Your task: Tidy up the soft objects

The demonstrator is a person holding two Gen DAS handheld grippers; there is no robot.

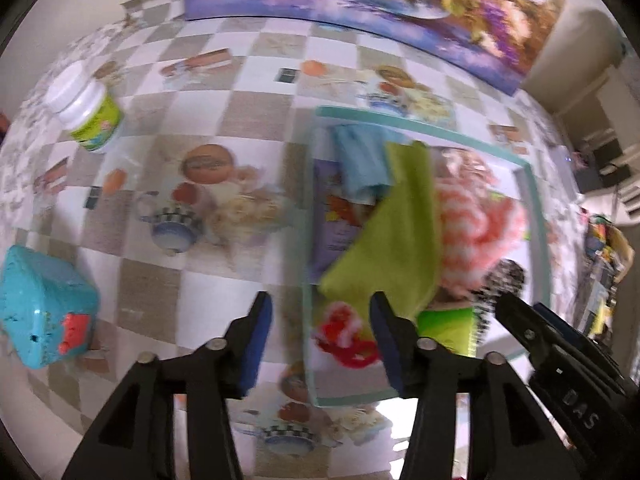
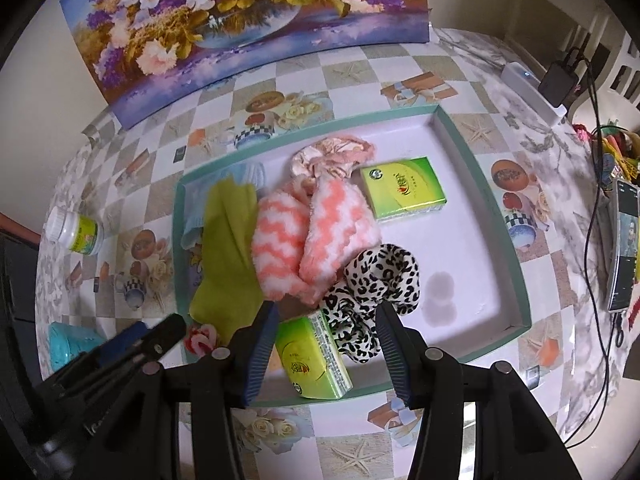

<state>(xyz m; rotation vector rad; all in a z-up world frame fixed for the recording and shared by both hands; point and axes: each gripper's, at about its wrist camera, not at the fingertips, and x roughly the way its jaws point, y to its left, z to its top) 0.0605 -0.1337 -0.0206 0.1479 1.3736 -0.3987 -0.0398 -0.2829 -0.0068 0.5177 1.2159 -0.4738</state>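
Note:
A teal-rimmed tray (image 2: 480, 184) holds the soft things: a lime-green cloth (image 2: 228, 248), two pink-and-white fuzzy socks (image 2: 312, 236), a leopard-print scrunchie (image 2: 376, 276), a pink satin scrunchie (image 2: 328, 156), a light blue cloth (image 2: 248, 174) and a red scrunchie (image 1: 344, 336). Two green tissue packs (image 2: 404, 190) lie there too. My right gripper (image 2: 328, 316) hangs open above the near tissue pack (image 2: 312, 356) and the leopard scrunchie, its pads pressing on nothing. My left gripper (image 1: 320, 312) stands open over the tray's left rim (image 1: 310, 240), near the green cloth (image 1: 396, 232), holding nothing.
A white jar with a green label (image 1: 88, 108) and a teal plastic toy (image 1: 44, 312) sit left of the tray on the checked tablecloth. A flower painting (image 2: 240, 20) leans at the back. A phone (image 2: 622, 240), cables and a white power strip (image 2: 532, 92) lie to the right.

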